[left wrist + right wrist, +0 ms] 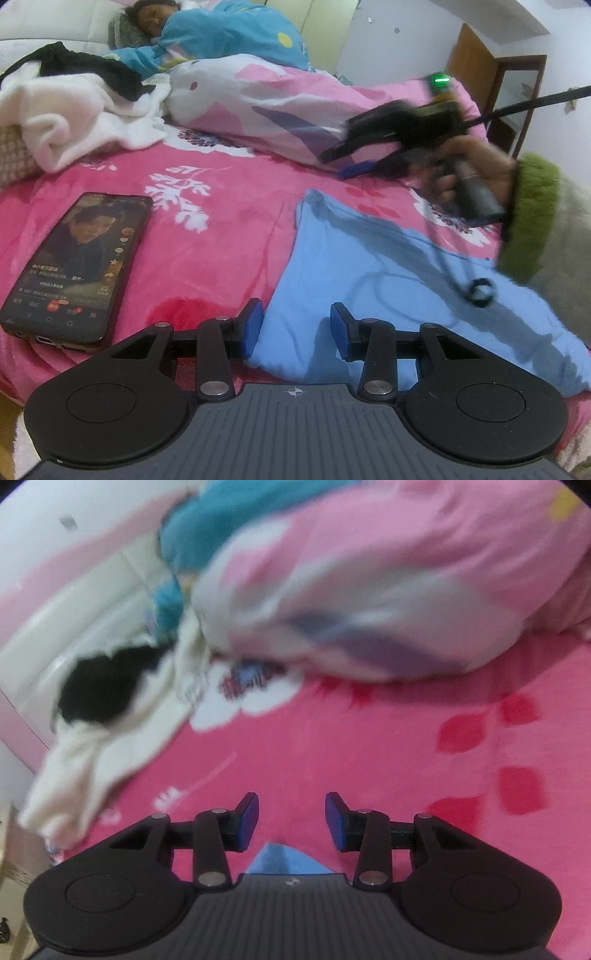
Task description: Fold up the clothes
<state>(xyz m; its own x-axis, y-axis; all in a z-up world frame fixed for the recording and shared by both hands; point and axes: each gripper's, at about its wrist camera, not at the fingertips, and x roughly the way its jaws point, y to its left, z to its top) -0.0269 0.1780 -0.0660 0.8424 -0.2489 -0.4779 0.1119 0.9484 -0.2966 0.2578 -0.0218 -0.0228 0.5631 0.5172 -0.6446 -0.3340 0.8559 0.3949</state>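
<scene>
Lying flat on the pink floral blanket (pixel 207 258) is a light blue garment (pixel 369 280), the piece now being worked and the landmark for the rest. The left gripper (pixel 297 328) hovers at the garment's near edge, its blue pads apart with cloth showing under the gap but nothing pinched. The right gripper (pixel 291 821) is above the blanket just beyond the garment's far corner, jaws likewise apart and empty; only a blue tip (pixel 280 856) shows below them in its own view. From the left wrist view the right gripper appears blurred, held in a hand (pixel 476 166) with a green fuzzy cuff (pixel 528 218).

A smartphone (pixel 77 266) with a lit screen lies left of the garment, well apart from it. Farther back to the left a heap of white clothing (pixel 74 118) topped by a black piece (pixel 92 66) waits, and beyond the garment a pink and white quilt (pixel 295 107) covers a person lying in a blue top.

My reading is that this sits between folds: neither tool has a grip. The next move calls for each gripper to settle on an edge or corner of the blue garment, close on a single layer, then carry it over without dragging the blanket up.
</scene>
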